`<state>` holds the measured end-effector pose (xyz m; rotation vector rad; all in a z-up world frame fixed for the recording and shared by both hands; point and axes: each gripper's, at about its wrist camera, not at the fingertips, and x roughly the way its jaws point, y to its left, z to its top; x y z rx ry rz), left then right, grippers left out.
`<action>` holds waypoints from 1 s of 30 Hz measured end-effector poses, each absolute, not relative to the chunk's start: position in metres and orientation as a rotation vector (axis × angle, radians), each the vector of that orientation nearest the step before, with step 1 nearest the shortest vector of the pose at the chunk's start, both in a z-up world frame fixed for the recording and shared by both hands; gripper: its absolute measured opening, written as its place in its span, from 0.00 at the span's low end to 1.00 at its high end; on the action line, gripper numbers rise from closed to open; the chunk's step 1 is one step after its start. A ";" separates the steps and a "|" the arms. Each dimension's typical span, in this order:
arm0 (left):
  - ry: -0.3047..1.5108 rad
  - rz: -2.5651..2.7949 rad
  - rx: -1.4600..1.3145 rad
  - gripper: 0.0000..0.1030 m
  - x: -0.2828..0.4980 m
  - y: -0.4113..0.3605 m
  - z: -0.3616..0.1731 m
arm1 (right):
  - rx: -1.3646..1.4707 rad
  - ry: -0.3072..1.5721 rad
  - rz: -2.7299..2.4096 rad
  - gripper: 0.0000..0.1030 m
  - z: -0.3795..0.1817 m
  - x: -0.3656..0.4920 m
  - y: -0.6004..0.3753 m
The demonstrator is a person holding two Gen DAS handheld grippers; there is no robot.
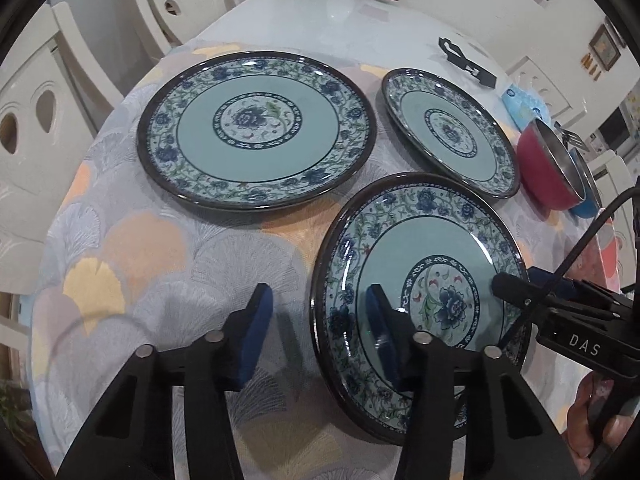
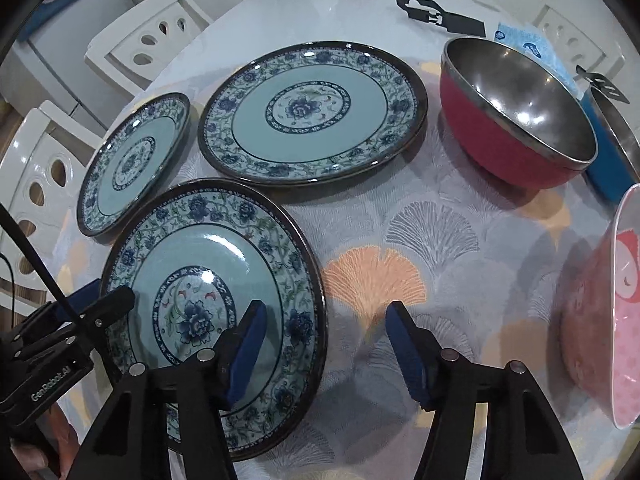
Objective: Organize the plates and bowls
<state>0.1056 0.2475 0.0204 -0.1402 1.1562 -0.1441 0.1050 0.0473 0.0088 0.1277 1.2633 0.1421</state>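
Near plate (image 2: 208,276): left gripper (image 1: 318,332) and right gripper (image 2: 324,344) straddle opposite rims, jaws spread. Red bowl (image 2: 516,120) beyond, well apart.

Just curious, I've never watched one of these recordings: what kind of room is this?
Most likely a home dining room: a round table with a patterned cloth, white dining chairs around it, and floral plates laid out.

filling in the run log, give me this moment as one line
stage: grasping near plate | left gripper: jaws straddle left rim, open | right gripper: jaws straddle right rim, open | plate: on tablecloth
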 end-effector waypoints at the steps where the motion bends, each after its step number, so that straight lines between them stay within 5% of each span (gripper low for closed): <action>1: 1.156 -0.150 -0.141 0.43 0.106 0.247 0.021 | 0.129 1.262 0.145 0.58 0.009 0.104 0.047; 10: 1.164 -0.226 -0.201 0.36 0.101 0.242 0.021 | 0.096 1.260 0.215 0.49 0.010 0.101 0.064; 30: 1.055 -0.148 -0.240 0.35 0.023 0.315 0.092 | 0.061 1.213 0.297 0.49 0.084 0.037 0.134</action>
